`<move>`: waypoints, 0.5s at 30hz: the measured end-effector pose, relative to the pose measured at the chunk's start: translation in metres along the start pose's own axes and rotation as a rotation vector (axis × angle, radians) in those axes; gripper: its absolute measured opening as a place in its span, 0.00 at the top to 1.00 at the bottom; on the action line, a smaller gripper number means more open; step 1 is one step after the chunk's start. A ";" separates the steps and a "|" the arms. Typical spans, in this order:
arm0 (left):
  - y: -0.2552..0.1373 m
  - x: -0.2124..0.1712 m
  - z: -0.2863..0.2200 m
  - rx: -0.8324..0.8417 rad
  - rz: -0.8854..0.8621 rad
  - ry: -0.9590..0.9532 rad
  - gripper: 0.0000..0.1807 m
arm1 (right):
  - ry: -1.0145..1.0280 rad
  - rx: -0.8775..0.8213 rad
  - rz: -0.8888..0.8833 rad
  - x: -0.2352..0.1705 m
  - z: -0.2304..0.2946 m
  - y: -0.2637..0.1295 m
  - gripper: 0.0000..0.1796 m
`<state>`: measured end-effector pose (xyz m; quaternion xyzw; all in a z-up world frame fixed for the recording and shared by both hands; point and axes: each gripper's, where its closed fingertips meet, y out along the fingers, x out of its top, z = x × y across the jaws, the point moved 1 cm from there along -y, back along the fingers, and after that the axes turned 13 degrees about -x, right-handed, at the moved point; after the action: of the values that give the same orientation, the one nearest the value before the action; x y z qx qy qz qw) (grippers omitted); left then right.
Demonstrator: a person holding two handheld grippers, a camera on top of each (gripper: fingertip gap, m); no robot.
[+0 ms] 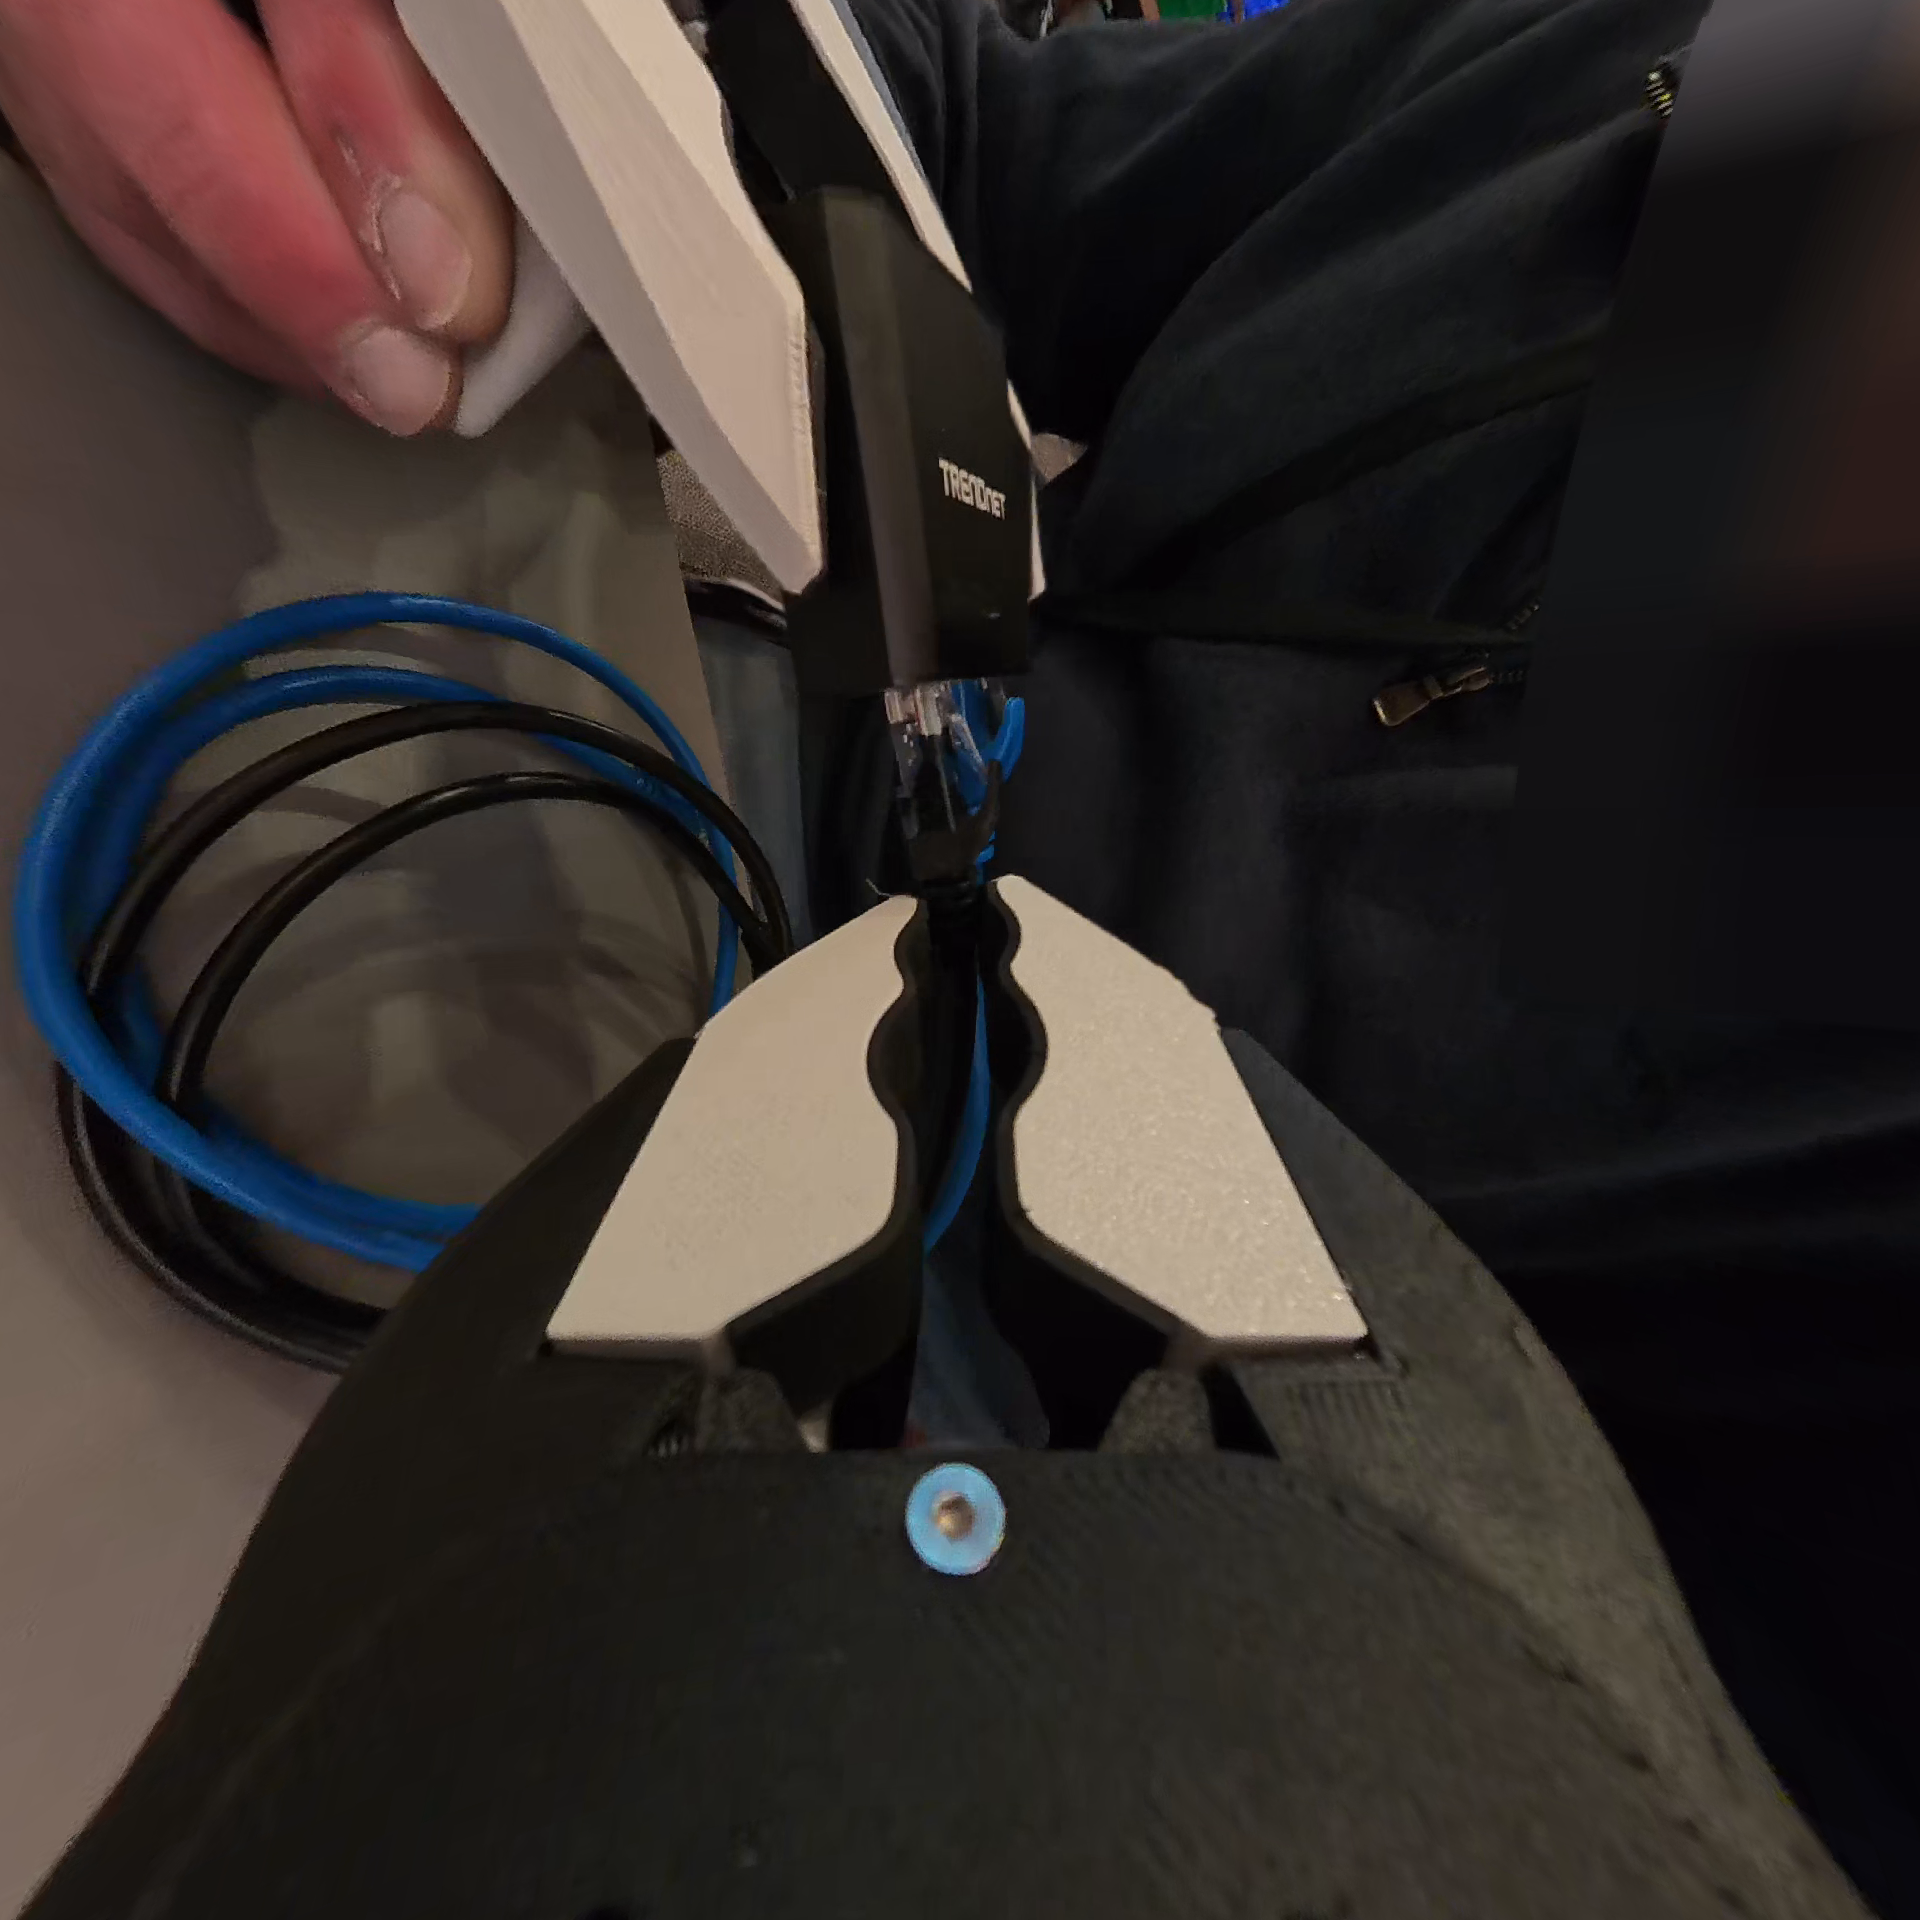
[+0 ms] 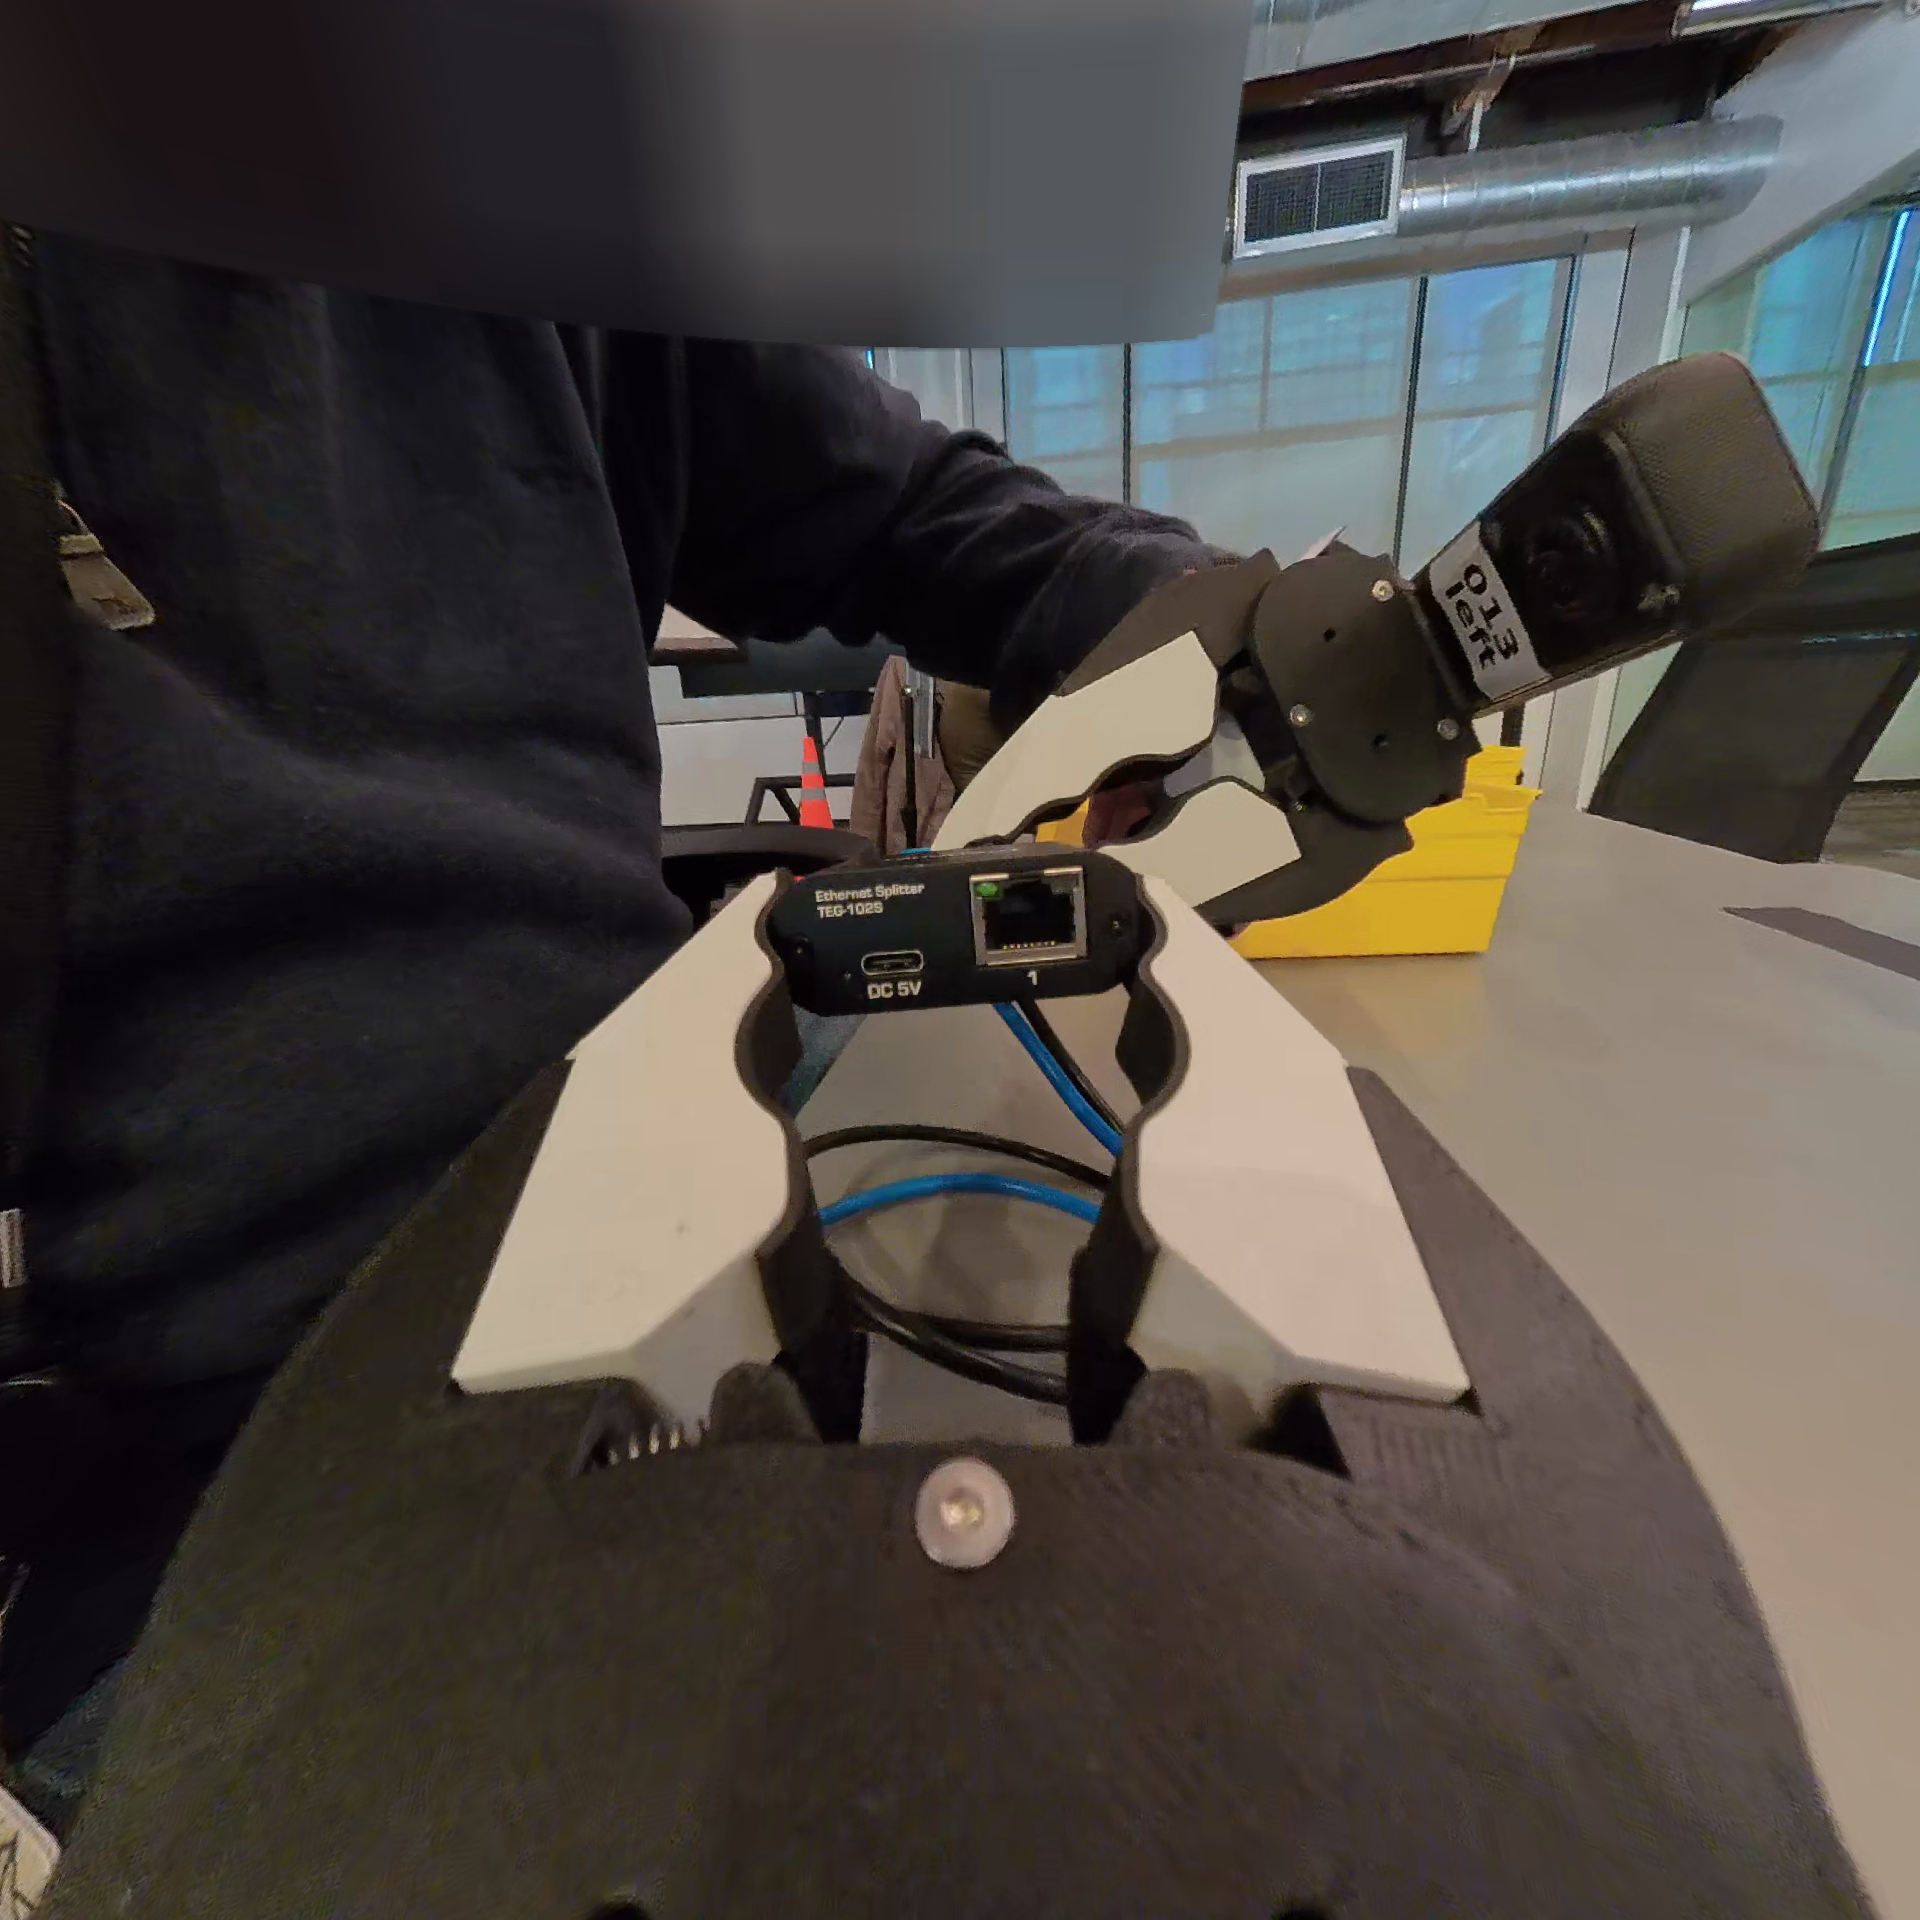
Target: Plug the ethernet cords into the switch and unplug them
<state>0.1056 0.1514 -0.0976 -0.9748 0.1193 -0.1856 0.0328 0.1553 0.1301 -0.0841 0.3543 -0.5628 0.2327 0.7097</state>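
Switch (image 2: 951, 940) cord-side ports hidden

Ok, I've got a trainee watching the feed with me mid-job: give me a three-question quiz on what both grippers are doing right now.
1. True or false: the right gripper holds the black switch off the grey table.
2. Which cord does the left gripper pinch near its plug? A) the black cord B) the blue cord C) neither
3. Fill in: the bin behind the left gripper in the right wrist view is coloured ____.

Key: 1 true; 2 A; 3 yellow.
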 end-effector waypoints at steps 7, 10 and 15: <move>0.008 -0.004 0.000 -0.046 -0.035 0.009 0.96 | -0.028 0.021 0.011 -0.003 0.005 0.001 0.66; 0.013 -0.009 0.003 -0.053 -0.019 0.004 0.96 | -0.072 0.028 0.059 -0.011 0.008 0.002 0.66; 0.014 -0.010 0.005 -0.042 -0.017 0.022 0.96 | -0.112 0.023 0.103 -0.017 0.009 0.001 0.66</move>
<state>0.0956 0.1400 -0.1076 -0.9742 0.1152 -0.1939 0.0094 0.1440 0.1251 -0.0991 0.3455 -0.6165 0.2552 0.6598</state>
